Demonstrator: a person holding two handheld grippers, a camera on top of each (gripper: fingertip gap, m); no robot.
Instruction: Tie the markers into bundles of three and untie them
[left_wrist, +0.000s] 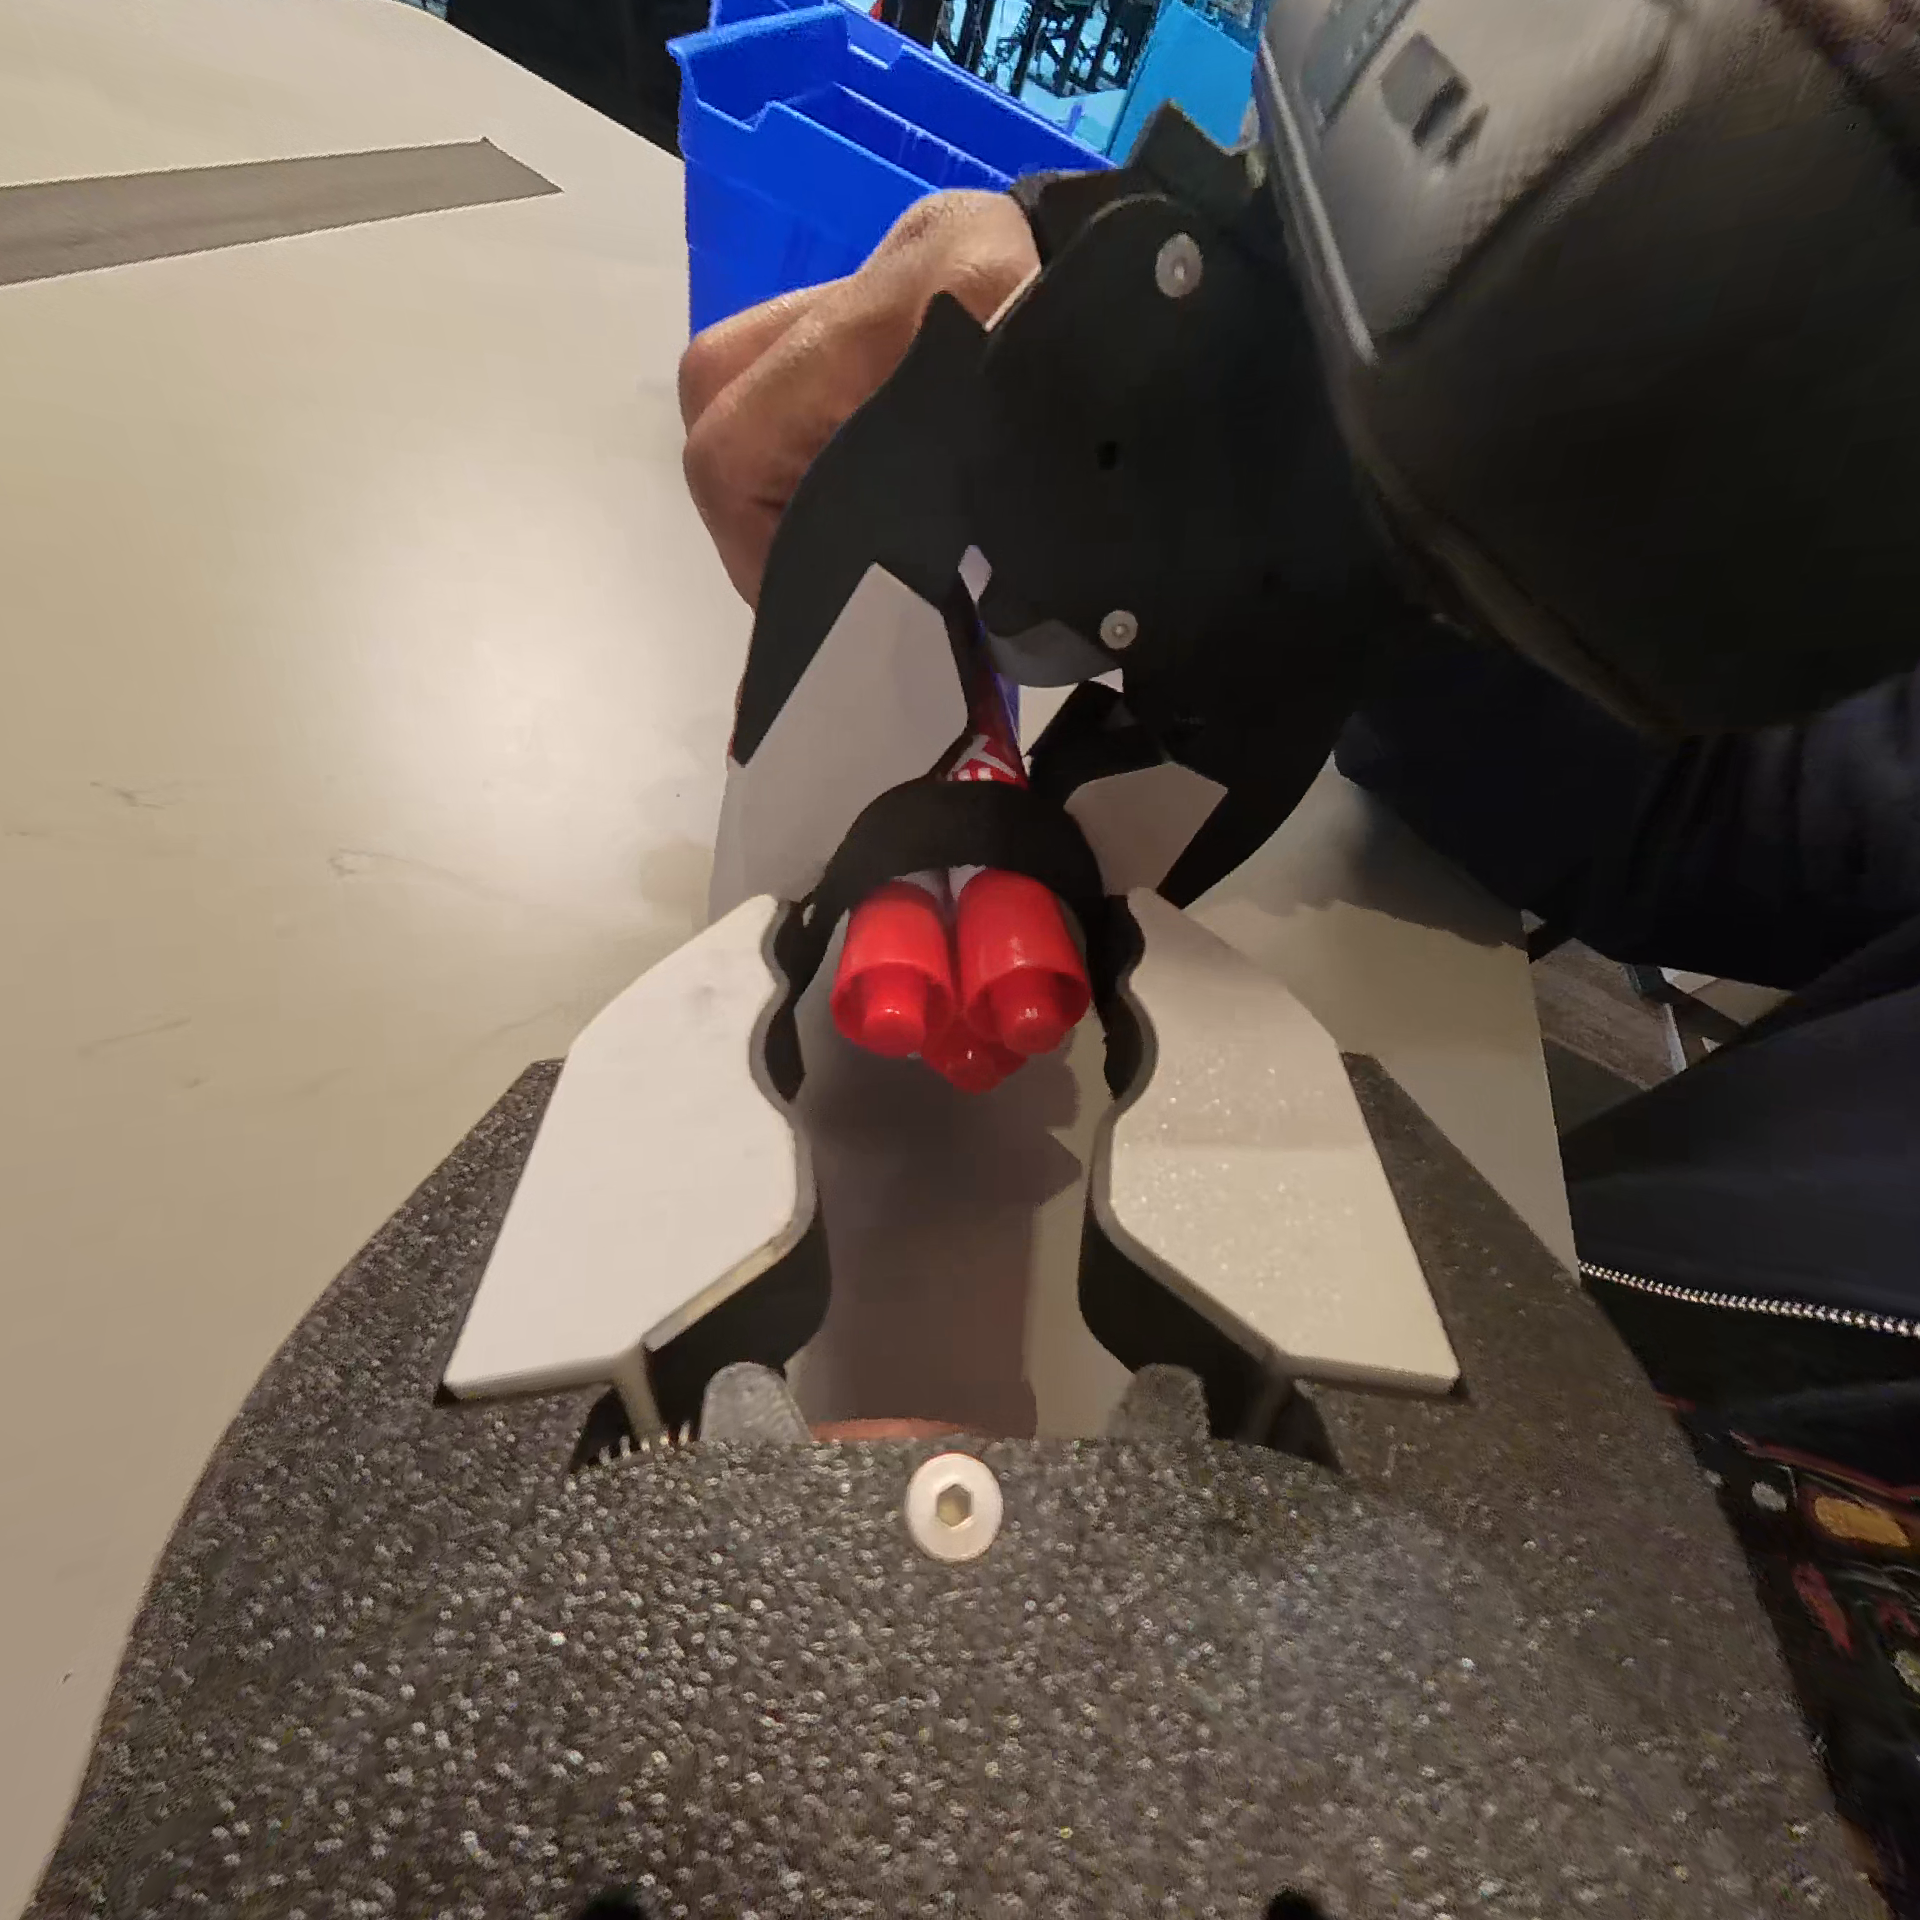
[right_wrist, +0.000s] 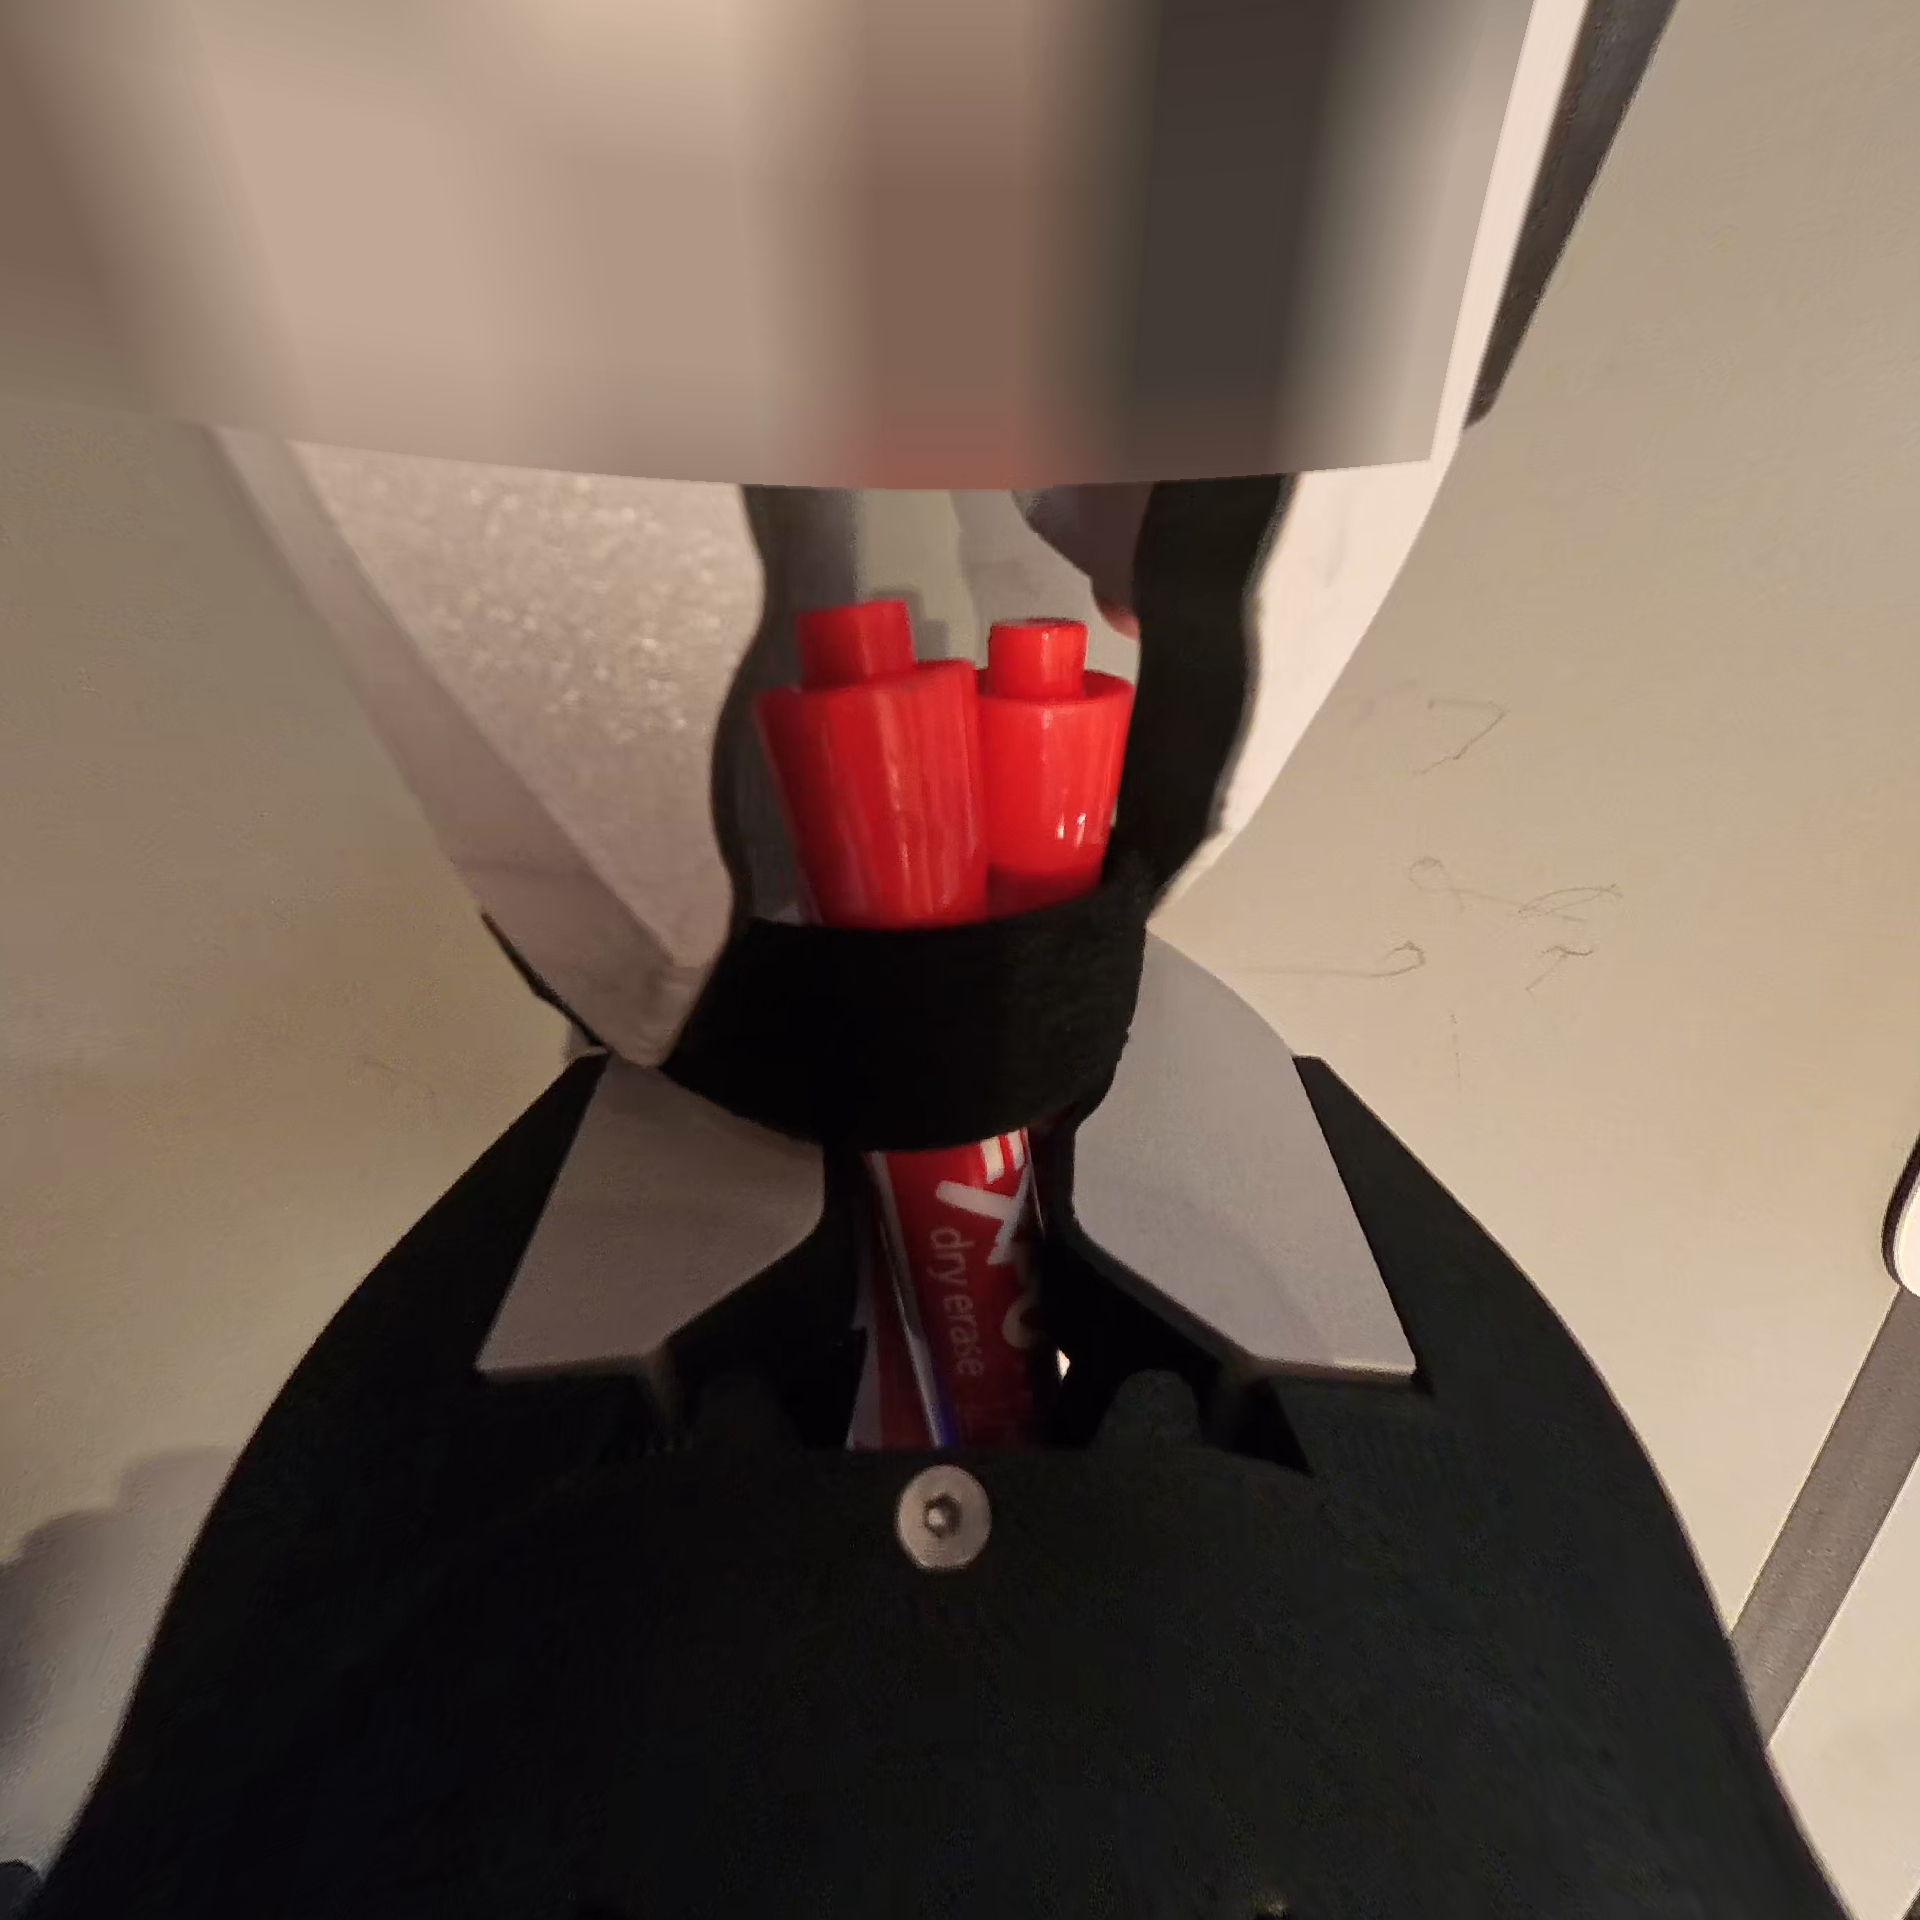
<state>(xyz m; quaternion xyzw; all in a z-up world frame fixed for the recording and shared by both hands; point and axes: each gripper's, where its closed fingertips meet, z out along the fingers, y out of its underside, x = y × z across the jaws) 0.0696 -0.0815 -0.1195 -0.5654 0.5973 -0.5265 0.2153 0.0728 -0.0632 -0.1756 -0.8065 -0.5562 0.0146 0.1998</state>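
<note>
- The step in hand looks like work on the black strap (right_wrist: 914, 1029) that wraps three red markers (right_wrist: 935, 790) into one bundle; whether it is being tightened or loosened cannot be told.
- The right gripper (right_wrist: 940, 1195) is clamped on the bundle, with the marker barrels running back between its fingers and the capped ends pointing away from it.
- The left gripper (left_wrist: 956, 987) faces the capped ends head-on. Its white fingers (left_wrist: 675, 1039) stand on either side of the caps, with the strap's sides between finger and bundle. Whether they press on the strap cannot be told.
- The bundle is held up above a pale table (left_wrist: 312, 727), between the two grippers, not resting on it.
- The markers have glossy red caps with a narrower stub at the tip. Two lie side by side and a third sits beneath them. The strap is soft, fuzzy black fabric, looped just behind the caps.
- The next move probably calls for the left gripper to catch the strap itself, not the caps, while the right keeps the bundle steady.
- Blue bins (left_wrist: 831, 135) stand beyond the table.
</note>
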